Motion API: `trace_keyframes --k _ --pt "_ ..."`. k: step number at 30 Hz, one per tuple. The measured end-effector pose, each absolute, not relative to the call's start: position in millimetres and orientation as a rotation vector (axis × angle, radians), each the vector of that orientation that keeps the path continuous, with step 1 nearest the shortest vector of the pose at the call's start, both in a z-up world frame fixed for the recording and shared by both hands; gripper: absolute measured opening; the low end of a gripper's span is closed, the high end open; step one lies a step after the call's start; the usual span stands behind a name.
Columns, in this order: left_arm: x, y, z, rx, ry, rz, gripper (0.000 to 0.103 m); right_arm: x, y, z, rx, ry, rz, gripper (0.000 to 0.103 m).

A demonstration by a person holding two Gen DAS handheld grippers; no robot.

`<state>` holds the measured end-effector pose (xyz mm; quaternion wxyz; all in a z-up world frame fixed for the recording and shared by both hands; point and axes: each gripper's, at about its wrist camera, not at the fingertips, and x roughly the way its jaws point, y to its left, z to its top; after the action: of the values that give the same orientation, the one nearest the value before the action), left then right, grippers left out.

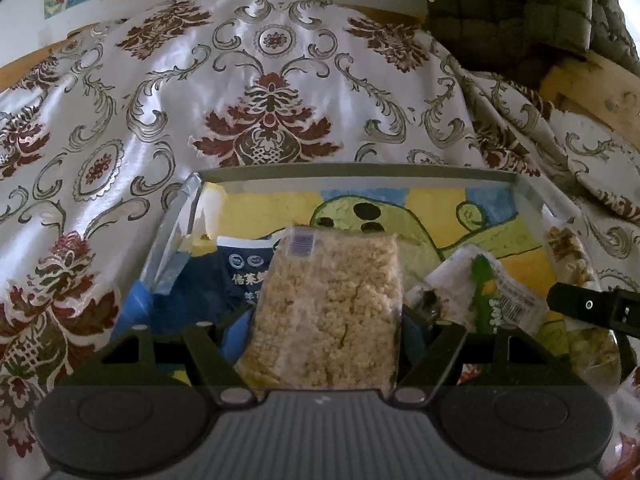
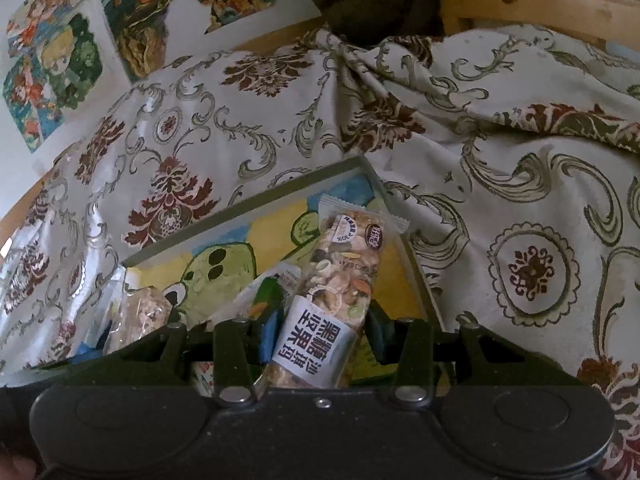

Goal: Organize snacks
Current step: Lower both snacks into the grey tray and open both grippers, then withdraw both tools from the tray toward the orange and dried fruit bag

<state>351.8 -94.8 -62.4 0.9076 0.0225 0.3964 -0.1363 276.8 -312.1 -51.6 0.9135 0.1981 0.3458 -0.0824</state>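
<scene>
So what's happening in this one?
A person is sorting snacks into a tray with a cartoon frog print, set on a floral tablecloth. The left tool grips a clear pack of puffed-rice cake; the right tool grips a nut bar. Both packs are held over the tray, where a blue packet and a green-and-white packet already lie.

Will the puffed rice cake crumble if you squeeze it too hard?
Probably, yes. The rice cake looks like puffed grains stuck together, with a crack already showing, so hard pinching could break it. It likely feels stiff and light. Its clear wrapper looks glossy, so it may slip in the left gripper.
</scene>
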Motion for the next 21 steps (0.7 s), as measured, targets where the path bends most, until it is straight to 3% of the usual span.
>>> trace_keyframes --k 6,9,12,14,17,21 --pt "347.1 -93.0 -59.1 0.044 0.819 -0.291 0.084 275.3 -305.9 -52.3 0.37 0.705 -0.153 0.047" --pt "339.2 -85.5 -52.4 0.006 0.811 -0.294 0.089 267.7 -305.2 -47.9 0.355 0.687 -0.146 0.053" --pt "323.5 -75.7 -39.2 -0.032 0.776 -0.294 0.096 251.3 -305.0 -36.5 0.351 0.656 -0.134 0.062" --pt "309.1 -69.4 -28.8 -0.045 0.74 -0.292 0.099 239.4 -303.7 -24.9 0.339 0.634 -0.137 0.076" --pt "285.2 -61.0 -10.6 -0.052 0.685 -0.287 0.103 215.1 -300.5 -2.8 0.301 0.582 -0.132 0.087" --pt "249.8 -46.3 13.9 -0.084 0.626 -0.282 0.103 183.0 -295.2 26.5 0.253 0.527 -0.136 0.095"
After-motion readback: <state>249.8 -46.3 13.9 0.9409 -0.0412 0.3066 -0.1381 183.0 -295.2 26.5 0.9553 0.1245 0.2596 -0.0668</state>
